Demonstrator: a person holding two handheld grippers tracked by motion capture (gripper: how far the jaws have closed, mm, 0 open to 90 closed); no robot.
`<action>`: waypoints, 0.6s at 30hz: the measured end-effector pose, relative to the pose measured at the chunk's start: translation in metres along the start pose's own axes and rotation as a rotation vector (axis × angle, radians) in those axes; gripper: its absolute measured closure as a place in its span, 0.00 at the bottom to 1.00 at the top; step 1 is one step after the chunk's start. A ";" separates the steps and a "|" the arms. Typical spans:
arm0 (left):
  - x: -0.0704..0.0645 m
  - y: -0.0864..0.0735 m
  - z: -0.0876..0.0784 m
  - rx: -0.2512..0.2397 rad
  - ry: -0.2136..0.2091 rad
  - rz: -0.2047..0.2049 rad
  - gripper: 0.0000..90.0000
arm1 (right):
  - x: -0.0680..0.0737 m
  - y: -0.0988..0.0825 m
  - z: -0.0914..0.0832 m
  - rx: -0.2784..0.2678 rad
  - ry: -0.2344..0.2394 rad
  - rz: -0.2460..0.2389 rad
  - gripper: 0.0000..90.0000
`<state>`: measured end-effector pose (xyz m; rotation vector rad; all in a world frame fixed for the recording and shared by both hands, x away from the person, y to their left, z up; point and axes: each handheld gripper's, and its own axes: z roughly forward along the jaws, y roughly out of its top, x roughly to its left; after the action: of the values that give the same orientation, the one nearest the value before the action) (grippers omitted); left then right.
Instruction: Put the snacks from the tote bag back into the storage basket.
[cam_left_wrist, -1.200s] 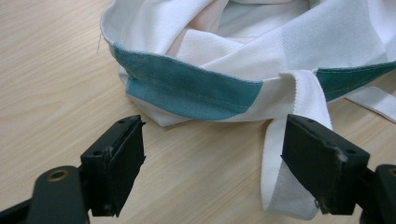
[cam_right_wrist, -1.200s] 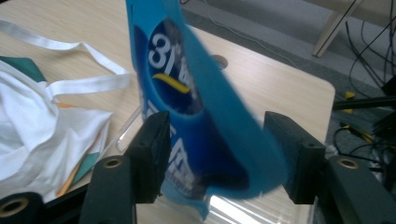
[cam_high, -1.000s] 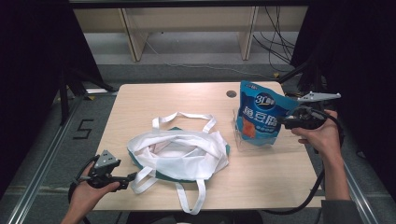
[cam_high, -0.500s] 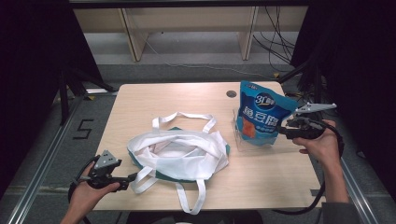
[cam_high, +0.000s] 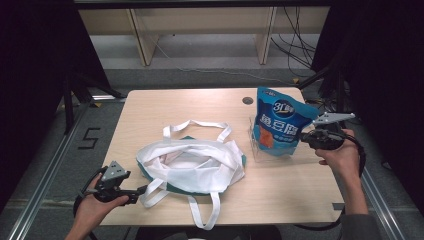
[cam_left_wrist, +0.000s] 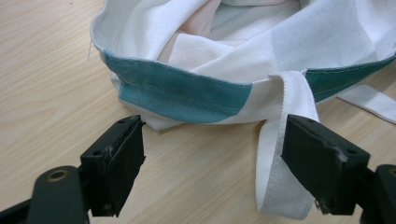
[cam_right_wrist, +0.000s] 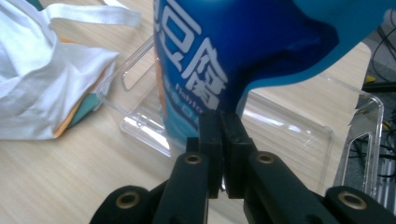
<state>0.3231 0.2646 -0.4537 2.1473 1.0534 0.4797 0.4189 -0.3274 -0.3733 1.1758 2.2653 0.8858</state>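
High view: a white cloth bag (cam_high: 192, 162) with teal trim lies slumped near the middle of the wooden counter (cam_high: 150, 107), its straps spilling toward the near edge. To its right a blue snack pouch (cam_high: 277, 122) stands upright in a clear plastic tray (cam_high: 260, 150). The right gripper (cam_high: 306, 136) reaches the pouch's lower right edge. In the right gripper view its jaws are pressed together, pinching the pouch's bottom edge (cam_right_wrist: 219, 70), with the tray's walls (cam_right_wrist: 140, 70) around it. The left gripper (cam_high: 137, 194) sits at the near left corner, just beside the bag. In the left gripper view its jaws are spread wide, with a white strap (cam_left_wrist: 280, 140) lying on the counter between them, close to the right-hand one, and the bag's teal band (cam_left_wrist: 182, 91) just ahead.
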 end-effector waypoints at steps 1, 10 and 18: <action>0.000 0.000 0.000 -0.002 0.001 -0.004 0.22 | -0.001 0.001 0.001 0.005 -0.002 -0.009 0.99; -0.001 -0.001 0.002 -0.008 0.001 -0.028 0.22 | -0.016 -0.002 0.009 -0.022 -0.057 -0.009 1.00; 0.000 0.000 0.001 0.001 0.000 0.003 0.22 | -0.034 0.000 0.021 -0.048 -0.078 0.017 0.99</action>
<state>0.3238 0.2645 -0.4548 2.1498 1.0507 0.4803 0.4503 -0.3487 -0.3847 1.1892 2.1632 0.8808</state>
